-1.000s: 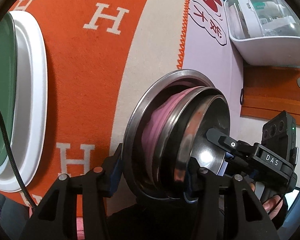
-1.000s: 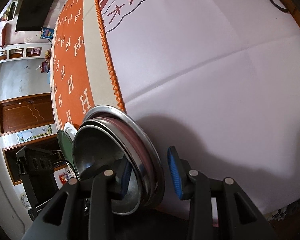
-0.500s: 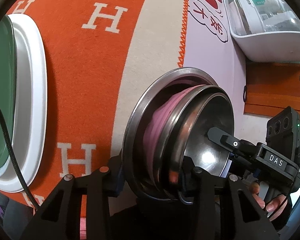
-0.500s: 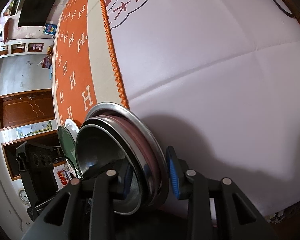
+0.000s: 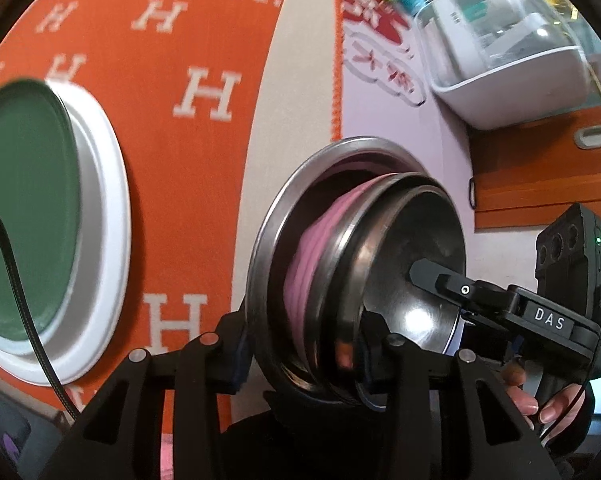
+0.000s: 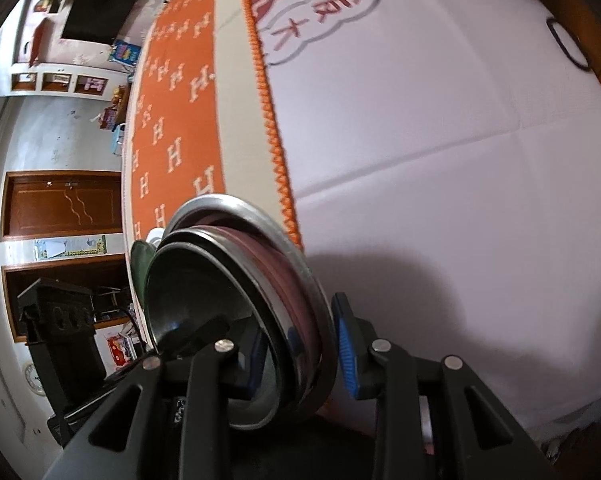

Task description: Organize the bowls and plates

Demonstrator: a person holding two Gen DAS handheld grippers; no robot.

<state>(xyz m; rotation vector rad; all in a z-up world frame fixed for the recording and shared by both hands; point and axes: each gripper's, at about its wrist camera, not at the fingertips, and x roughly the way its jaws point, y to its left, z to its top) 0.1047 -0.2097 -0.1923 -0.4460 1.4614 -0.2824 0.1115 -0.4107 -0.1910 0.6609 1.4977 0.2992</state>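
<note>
Above the orange cloth (image 5: pixel 148 184): nested bowls (image 5: pixel 364 280), steel over pink; likely stiff, slippery, fairly heavy. Left gripper (image 5: pixel 304 356) and right gripper (image 6: pixel 300 344) each pinch opposite rims, jaws just closing.

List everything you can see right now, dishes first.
steel plate: one, silver, outermost of nested dishes
pink dish: one, pink, inside steel plate
steel bowls: apparently two, silver, innermost
green plate: one, green, on white plate
white plate: one, white, on orange cloth
orange cloth: one, orange with white H's, tabletop
lilac cover: one, beside cloth
storage box: one, white and clear, far corner
left gripper: black, jaws just closing, clamping steel plate
right gripper: black, blue pads, clamping opposite edge
hand: one, on right gripper's handle
</note>
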